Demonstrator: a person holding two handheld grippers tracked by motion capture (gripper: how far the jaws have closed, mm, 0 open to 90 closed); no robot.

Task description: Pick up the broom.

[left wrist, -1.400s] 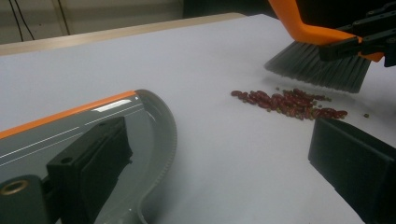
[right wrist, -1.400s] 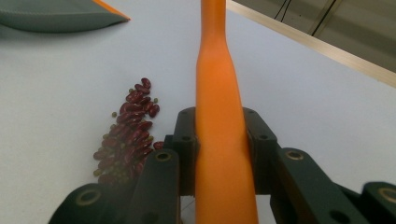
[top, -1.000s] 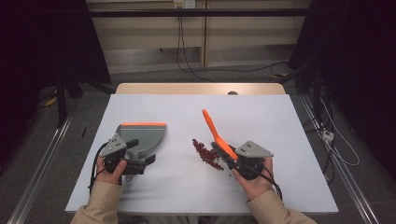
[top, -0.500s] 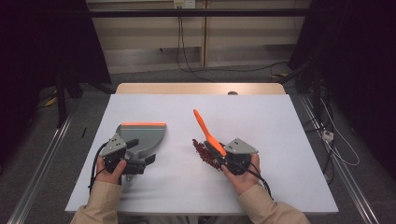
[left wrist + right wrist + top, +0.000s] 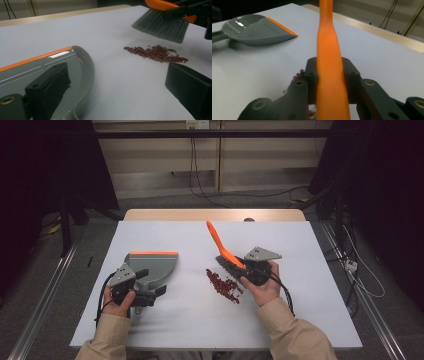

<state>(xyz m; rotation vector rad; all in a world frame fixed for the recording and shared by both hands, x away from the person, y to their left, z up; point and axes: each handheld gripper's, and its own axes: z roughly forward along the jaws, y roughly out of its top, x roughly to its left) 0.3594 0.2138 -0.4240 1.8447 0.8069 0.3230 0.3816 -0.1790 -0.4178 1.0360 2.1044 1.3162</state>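
A grey dustpan (image 5: 152,265) with an orange front edge lies on the white table (image 5: 300,310), also seen as the dustpan (image 5: 42,67) and the dustpan (image 5: 254,30). Its handle runs between the wide jaws of my left gripper (image 5: 149,282), which stands open (image 5: 116,82). My right gripper (image 5: 242,266) is shut on the orange handle of a brush (image 5: 328,50), close to its head. The grey bristles (image 5: 160,26) hang just beyond a small pile of red beans (image 5: 223,285), apparently a little off the table. The beans (image 5: 156,53) lie between brush and dustpan.
The table's wooden far edge (image 5: 215,214) borders dark floor with cables. Metal rails run along both sides of the table. White surface lies free in front of the person's sleeves and to the far right.
My right gripper carried the brush left to the beans, then away from the person, so the bristles now stand past the pile. The left gripper and dustpan stayed put.
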